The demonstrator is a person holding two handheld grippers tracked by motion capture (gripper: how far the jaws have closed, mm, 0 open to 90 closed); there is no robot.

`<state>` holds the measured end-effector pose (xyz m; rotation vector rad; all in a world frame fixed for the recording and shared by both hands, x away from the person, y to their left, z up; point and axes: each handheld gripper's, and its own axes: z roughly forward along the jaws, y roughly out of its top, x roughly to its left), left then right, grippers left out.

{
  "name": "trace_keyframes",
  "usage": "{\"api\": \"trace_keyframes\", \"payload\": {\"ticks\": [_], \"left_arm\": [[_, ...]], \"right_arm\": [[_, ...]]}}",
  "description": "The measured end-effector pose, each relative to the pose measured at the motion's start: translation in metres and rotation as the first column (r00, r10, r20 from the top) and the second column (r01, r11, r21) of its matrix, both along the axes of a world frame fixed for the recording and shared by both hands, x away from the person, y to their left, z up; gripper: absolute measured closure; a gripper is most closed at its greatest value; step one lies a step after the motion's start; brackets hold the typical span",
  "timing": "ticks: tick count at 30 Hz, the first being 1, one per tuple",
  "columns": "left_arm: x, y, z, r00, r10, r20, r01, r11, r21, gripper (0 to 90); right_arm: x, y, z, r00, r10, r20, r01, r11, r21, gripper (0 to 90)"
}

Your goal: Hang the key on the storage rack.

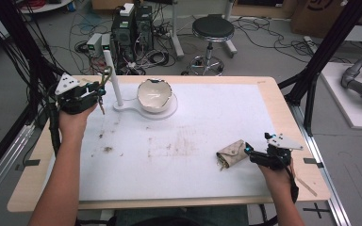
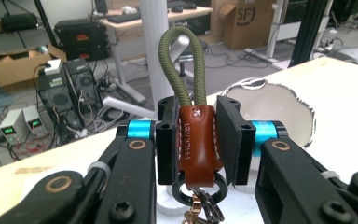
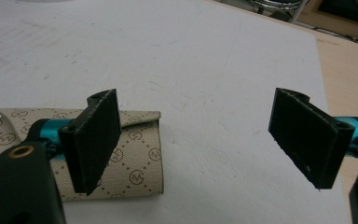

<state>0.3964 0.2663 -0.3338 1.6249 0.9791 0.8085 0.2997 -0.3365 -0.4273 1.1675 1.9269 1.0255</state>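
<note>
Holding a keychain (image 2: 196, 140) in the left gripper (image 2: 196, 144), clamped.

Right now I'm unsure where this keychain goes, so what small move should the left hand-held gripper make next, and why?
Probably carry it toward the white post, loop first. The left hand-held gripper is shut on the keychain by its brown leather tab, the green cord loop stands free above the jaws, and the post rises just beside it, next to the bowl.

We see the right gripper (image 3: 200, 140) with its 2 black jaws spread wide over the white mat (image 3: 205, 60). A beige monogrammed pouch (image 3: 135, 158) lies flat behind the left jaw, none of it between the pads.
</note>
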Motion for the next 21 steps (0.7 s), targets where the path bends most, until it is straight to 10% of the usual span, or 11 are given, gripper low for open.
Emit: {"api": "trace_keyframes", "payload": {"ticks": [5,12,21], "left_arm": [[0.005,0.003,-0.008,0.9994,0.014,-0.033,-0.014,0.9999,-0.004,66.6],[0.009,0.008,-0.015,0.9953,0.02,-0.094,-0.022,0.9995,-0.022,37.4],[0.0,0.019,-0.022,0.9948,-0.039,-0.095,0.03,0.9954,-0.091,26.6]], "right_arm": [[0.0,-0.001,0.0,1.0,0.001,0.004,-0.001,1.0,0.0,17.1],[0.001,0.002,0.001,1.0,0.006,0.003,-0.006,1.0,0.0,17.1],[0.009,0.009,0.001,0.9996,0.028,0.006,-0.028,0.9996,0.0,17.1]]}}
